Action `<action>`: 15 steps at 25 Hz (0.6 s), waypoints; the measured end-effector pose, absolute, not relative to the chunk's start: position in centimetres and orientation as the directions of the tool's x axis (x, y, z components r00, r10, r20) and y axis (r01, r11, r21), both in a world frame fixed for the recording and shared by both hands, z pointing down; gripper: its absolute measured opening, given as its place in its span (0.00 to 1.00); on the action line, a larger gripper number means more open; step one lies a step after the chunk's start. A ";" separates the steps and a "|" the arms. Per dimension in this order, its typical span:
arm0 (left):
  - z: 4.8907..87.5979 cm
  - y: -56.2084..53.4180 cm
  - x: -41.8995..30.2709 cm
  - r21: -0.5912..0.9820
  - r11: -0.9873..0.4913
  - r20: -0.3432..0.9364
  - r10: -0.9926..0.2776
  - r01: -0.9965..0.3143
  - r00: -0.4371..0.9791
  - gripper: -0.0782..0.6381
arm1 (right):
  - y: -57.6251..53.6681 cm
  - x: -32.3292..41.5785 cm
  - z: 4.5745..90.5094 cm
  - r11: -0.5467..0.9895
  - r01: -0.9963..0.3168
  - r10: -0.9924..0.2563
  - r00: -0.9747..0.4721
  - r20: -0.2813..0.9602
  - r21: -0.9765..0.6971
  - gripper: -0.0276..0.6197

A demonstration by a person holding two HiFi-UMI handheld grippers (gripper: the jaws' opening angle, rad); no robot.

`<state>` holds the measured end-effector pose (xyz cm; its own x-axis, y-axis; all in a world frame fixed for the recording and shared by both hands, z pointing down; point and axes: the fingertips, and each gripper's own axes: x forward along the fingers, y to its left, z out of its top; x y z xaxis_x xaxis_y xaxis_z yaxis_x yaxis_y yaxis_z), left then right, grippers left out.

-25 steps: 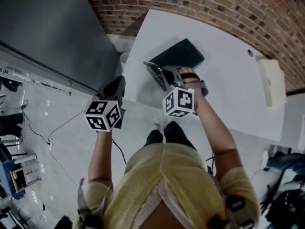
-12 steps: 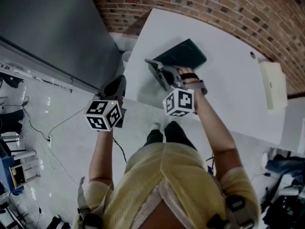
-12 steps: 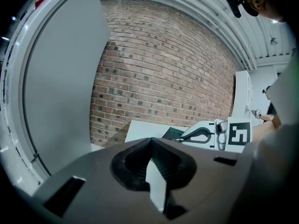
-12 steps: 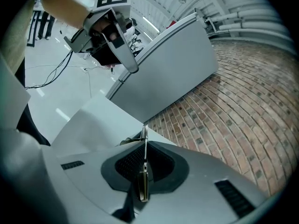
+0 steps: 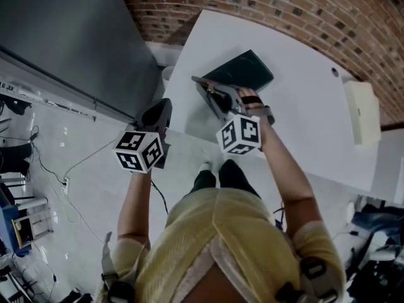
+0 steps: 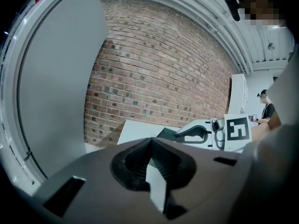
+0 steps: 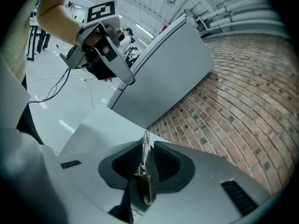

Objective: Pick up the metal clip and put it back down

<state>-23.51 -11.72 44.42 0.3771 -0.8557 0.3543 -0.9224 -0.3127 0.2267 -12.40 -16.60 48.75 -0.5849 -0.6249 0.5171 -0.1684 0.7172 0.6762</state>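
Observation:
The metal clip (image 7: 145,171) stands thin and upright between the pads of my right gripper (image 7: 147,146). The jaws are opening, and a narrow gap shows on the clip's right side. In the head view the right gripper (image 5: 210,92) hovers over the white table (image 5: 303,100), at the near left corner of a dark green book (image 5: 243,71); the clip is hard to make out there. My left gripper (image 5: 161,109) hangs off the table's left edge with its tips together and nothing in them. It also appears in the right gripper view (image 7: 105,62).
A white box (image 5: 361,109) lies at the table's right end. A large grey panel (image 5: 63,36) stands to the left and a brick wall (image 5: 284,5) runs behind the table. A cable (image 5: 69,175) trails over the pale floor below the left gripper.
The right gripper stays at the book's corner, barely shifted. The left gripper has edged slightly up toward the table's edge.

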 end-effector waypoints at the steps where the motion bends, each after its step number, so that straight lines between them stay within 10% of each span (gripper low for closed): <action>1: 44.4 -11.7 -23.3 0.227 -0.319 0.353 -0.854 -0.920 0.383 0.11 | -16.5 -12.3 48.6 0.718 -0.172 -0.625 -0.587 0.515 0.675 0.13; 15: 43.7 -12.0 -22.1 0.239 -0.341 0.329 -0.852 -0.909 0.406 0.11 | -16.3 -9.7 44.7 0.767 -0.432 -0.632 -0.636 0.442 0.475 0.14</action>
